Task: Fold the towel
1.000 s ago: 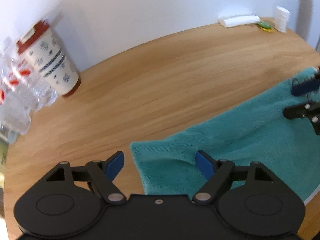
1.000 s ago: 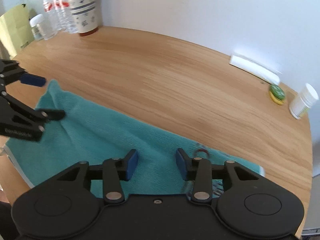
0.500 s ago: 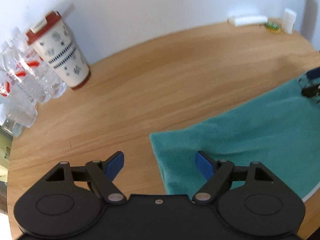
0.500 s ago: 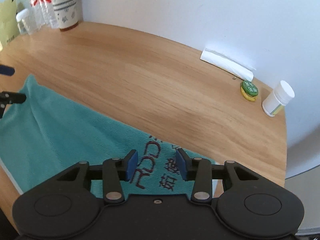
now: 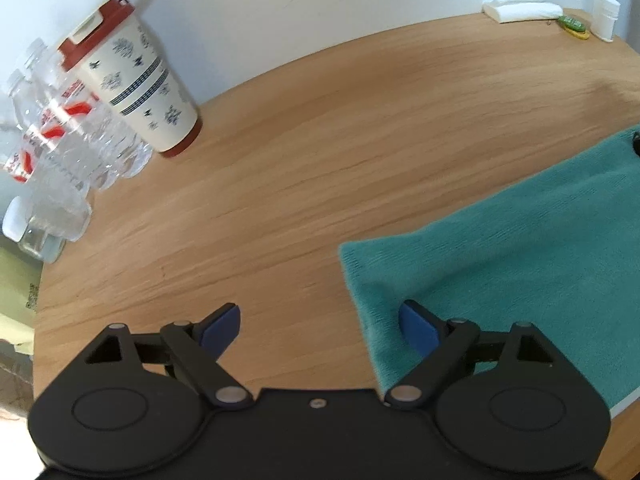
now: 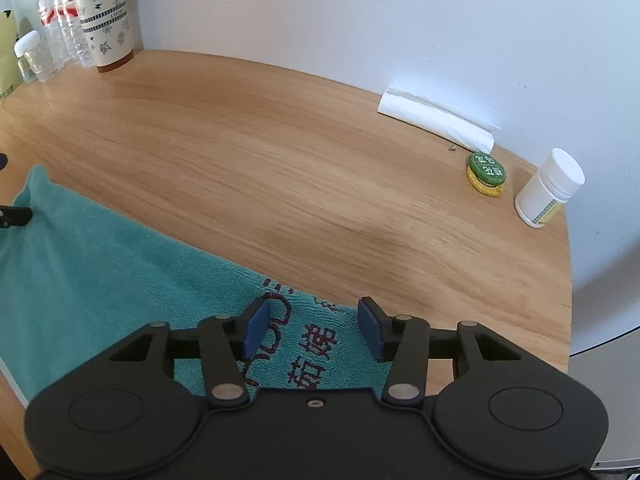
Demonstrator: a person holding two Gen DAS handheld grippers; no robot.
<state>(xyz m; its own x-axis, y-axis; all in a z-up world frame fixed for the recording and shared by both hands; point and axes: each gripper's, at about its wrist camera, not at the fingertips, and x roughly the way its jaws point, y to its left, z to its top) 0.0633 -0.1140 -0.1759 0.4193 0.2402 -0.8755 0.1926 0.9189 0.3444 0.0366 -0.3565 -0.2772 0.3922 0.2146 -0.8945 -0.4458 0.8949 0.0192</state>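
Note:
A teal towel (image 5: pixel 520 256) lies flat on the wooden table (image 5: pixel 320 140). It also shows in the right wrist view (image 6: pixel 100 264), with dark red embroidered characters at its right end. My left gripper (image 5: pixel 320 326) is open and empty; its right finger is over the towel's left edge and its left finger is over bare wood. My right gripper (image 6: pixel 314 330) is open and empty above the towel's right end. A tip of the left gripper shows at the left edge of the right wrist view.
A patterned cup with a red lid (image 5: pixel 132 80) and several clear water bottles (image 5: pixel 52 152) stand at the back left. A folded white tissue (image 6: pixel 436 120), a green-and-yellow bottle cap (image 6: pixel 486 174) and a white pill bottle (image 6: pixel 550 188) sit at the back right by the wall.
Both grippers have drawn apart along the towel, the left toward its left edge, the right toward its lettered right end. The right gripper's jaws have opened wider.

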